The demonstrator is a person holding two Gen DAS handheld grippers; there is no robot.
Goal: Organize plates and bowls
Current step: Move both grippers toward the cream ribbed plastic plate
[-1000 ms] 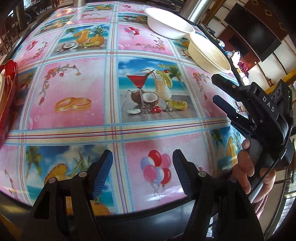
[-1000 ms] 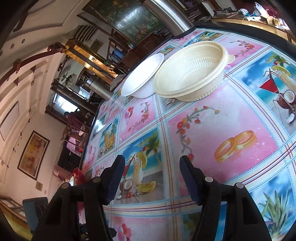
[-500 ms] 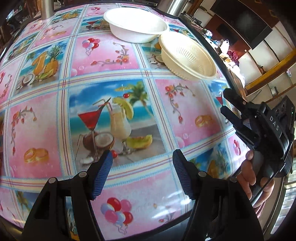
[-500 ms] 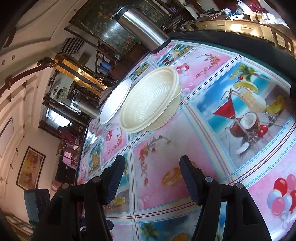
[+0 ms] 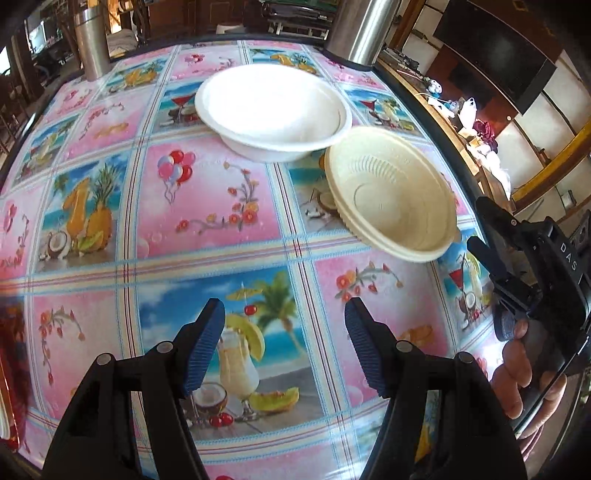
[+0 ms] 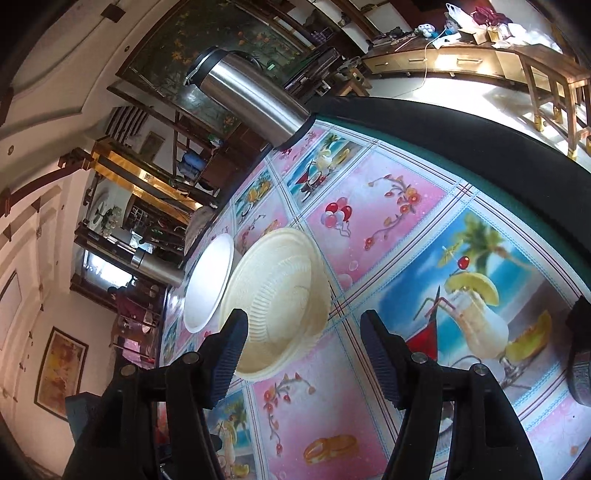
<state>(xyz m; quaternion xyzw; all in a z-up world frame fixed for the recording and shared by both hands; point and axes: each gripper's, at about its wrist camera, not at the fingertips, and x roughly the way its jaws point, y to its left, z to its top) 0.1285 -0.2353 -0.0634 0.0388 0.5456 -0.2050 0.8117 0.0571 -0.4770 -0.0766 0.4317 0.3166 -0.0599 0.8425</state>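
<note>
Bowls are seen on a glossy tablecloth printed with pink and blue squares of cocktails, balloons and fruit: a wide white plastic bowl lies toward the far side, and a cream-coloured ribbed plastic bowl is placed just beside it, nearer the right edge, the two rims close together or touching. The left gripper is held above the cocktail square with its blue ribbed pads spread wide and nothing between them. The right gripper is likewise held wide and empty, the cream bowl being seen just beyond its left pad. Two tall steel flasks are stood at the far edge of the table. A red rim is glimpsed at the left border.
</note>
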